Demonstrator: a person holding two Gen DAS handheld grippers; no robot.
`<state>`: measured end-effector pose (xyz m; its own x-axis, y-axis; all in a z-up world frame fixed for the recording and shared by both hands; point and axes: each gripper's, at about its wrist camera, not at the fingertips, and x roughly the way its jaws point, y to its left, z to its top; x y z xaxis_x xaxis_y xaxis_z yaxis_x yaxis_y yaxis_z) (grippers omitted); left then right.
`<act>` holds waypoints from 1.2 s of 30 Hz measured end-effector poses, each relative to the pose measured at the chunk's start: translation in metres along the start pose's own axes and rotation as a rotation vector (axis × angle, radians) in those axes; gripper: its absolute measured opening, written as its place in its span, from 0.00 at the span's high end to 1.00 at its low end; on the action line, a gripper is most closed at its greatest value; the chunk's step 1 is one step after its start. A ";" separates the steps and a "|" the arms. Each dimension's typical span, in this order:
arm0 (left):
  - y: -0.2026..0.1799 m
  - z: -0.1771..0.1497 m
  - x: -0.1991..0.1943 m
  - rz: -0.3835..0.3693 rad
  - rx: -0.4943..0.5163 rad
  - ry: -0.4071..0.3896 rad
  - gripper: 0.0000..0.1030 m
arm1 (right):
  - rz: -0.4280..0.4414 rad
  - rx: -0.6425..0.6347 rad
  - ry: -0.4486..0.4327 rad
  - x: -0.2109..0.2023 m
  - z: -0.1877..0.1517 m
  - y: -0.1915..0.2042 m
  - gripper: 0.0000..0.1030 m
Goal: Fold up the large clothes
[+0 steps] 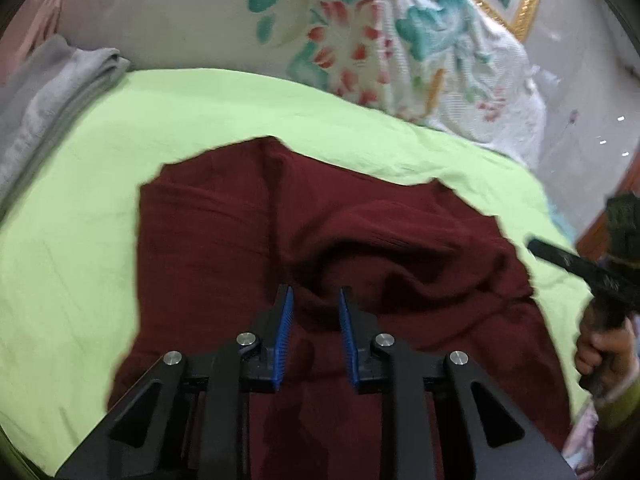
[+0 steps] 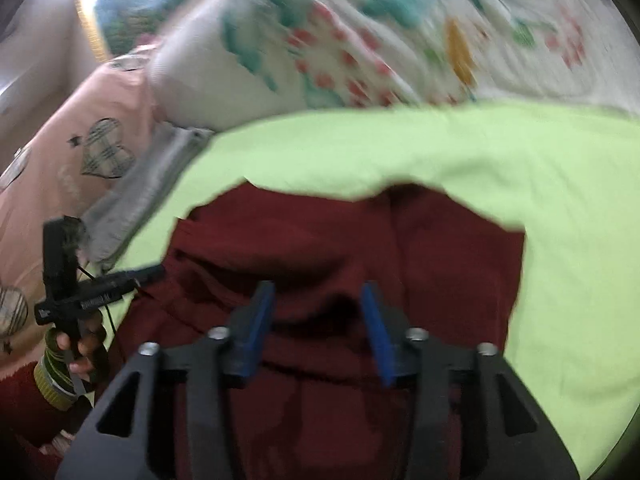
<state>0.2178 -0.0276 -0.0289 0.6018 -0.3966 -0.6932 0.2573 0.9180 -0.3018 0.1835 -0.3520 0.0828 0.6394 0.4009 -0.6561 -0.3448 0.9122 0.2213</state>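
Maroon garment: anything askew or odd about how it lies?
Yes. The maroon garment is not flat on the green sheet: its right side is bunched into a rumpled hump, while the left lies smooth.

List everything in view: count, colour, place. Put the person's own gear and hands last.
garment: one, maroon, partly folded and rumpled, spread on the sheet under both grippers
bed sheet: one, light green, covering the bed
floral quilt: one, white with teal and red flowers, heaped at the bed's far edge
grey cloth: one, folded, at the sheet's far left corner
pink fabric: one, with checked hearts, beyond the grey cloth
picture frame: one, gold, against the wall
left gripper: one, black with blue pads, open over the garment
right gripper: one, same make, open over the garment
hands: two, each gripping a handle
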 end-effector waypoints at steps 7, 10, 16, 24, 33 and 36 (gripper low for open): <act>-0.035 -0.006 0.021 -0.120 0.080 0.068 0.77 | 0.053 -0.305 0.173 0.067 0.021 0.046 0.38; -0.032 -0.003 0.029 -0.154 0.078 0.089 0.77 | 0.026 -0.418 0.221 0.089 0.020 0.056 0.38; -0.030 0.006 0.051 -0.217 0.077 0.132 0.77 | 0.016 -0.457 0.258 0.122 0.031 0.058 0.96; -0.008 0.043 0.086 -0.141 -0.037 0.108 0.78 | 0.257 -0.311 -0.005 0.023 0.062 0.063 0.96; 0.048 0.025 0.050 -0.078 -0.201 0.063 0.75 | 0.359 -0.226 0.204 0.044 -0.031 0.079 0.95; 0.065 0.004 0.032 -0.070 -0.230 0.080 0.75 | 0.379 -0.132 0.239 0.056 -0.053 0.071 0.90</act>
<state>0.2565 0.0197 -0.0679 0.5242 -0.4666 -0.7124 0.1122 0.8671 -0.4854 0.1580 -0.2691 0.0238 0.2802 0.6588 -0.6982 -0.6179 0.6804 0.3940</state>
